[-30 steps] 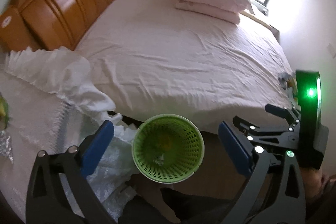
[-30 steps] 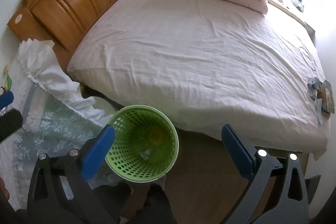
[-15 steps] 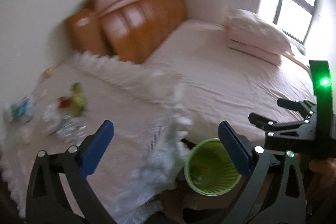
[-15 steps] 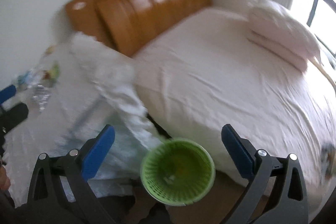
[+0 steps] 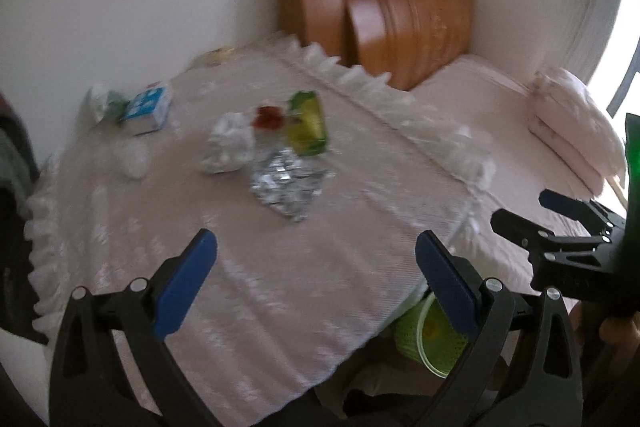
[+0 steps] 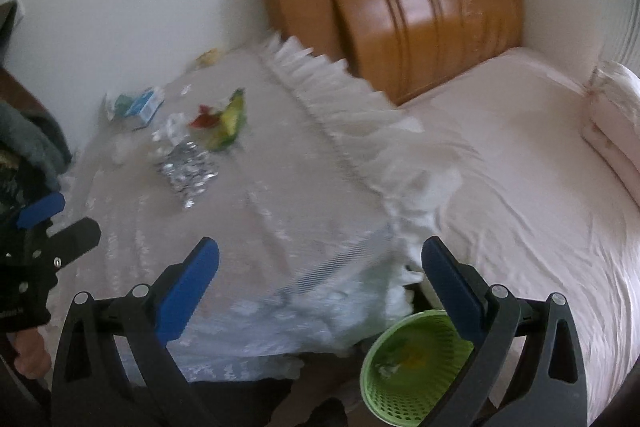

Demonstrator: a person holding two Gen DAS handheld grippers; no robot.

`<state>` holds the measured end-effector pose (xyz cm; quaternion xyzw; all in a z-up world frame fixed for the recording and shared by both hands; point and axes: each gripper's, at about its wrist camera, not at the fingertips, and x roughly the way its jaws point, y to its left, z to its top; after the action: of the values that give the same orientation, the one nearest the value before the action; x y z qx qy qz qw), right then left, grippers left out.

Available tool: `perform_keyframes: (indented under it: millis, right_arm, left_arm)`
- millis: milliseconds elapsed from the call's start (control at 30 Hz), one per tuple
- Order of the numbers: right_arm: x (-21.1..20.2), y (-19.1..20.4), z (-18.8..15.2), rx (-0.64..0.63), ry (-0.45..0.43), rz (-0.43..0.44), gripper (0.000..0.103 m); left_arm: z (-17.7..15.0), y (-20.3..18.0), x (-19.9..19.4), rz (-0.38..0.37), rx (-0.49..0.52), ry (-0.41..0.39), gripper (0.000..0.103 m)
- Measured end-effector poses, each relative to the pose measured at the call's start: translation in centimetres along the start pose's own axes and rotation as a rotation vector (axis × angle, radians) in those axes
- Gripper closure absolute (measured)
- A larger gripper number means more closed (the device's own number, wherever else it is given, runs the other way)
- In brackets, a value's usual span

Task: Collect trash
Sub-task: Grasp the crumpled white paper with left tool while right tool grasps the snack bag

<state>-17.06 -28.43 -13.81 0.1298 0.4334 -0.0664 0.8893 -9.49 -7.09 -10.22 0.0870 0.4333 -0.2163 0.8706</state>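
Left gripper [image 5: 316,263]: hovering over the near edge of the desk, fingers standing wide apart and gripping nothing.
Right gripper [image 6: 320,267]: hovering beside it at the desk corner, fingers likewise spread and carrying nothing.
Desk [image 5: 260,267]: carrying a lace-edged cloth; it is standing just beside the bed [image 6: 520,155].
Trash location: lying clustered at the far side of the desk, well apart from both grippers.
Trash count: five pieces are showing clearly; blur is hiding any smaller scraps.
Foil wrapper [image 5: 286,183]: one, lying flat and nearest the grippers, so it is probably the easiest first pick.
Crumpled white paper [image 5: 228,143]: one, sitting just left of the foil.
Green-yellow packet [image 5: 308,125]: one, lying behind the foil.
Red scrap [image 5: 269,115]: one, resting between the paper and the packet.
Blue-white carton [image 5: 146,107]: one, standing nearest the wall.
Green basket [image 6: 408,363]: one, sitting on the floor between desk and bed, probably placed there for short drops.
Basket contents: some bits are already lying inside.
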Motion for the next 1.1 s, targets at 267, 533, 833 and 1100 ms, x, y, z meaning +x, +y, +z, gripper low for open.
perform_keyframes:
  millis: [267, 533, 833, 1100]
  right_arm:
    - [1.8, 2.5, 0.7, -0.004, 0.032, 0.002, 0.002]
    - [3.8, 3.6, 3.1, 0.021, 0.047, -0.02, 0.002]
    - [6.8, 4.9, 6.7, 0.039, 0.062, -0.041, 0.002]
    - [9.8, 5.9, 8.9, 0.036, 0.089, -0.036, 0.002]
  left_arm:
    - [0.7, 4.1, 2.5, 0.024, -0.049, 0.03, 0.008]
    - [6.8, 8.5, 8.5, -0.008, -0.129, 0.032, 0.008]
    - [10.2, 10.2, 18.6, -0.062, -0.076, 0.176, 0.013]
    - [9.9, 11.1, 22.6, -0.065, -0.043, 0.258, 0.04]
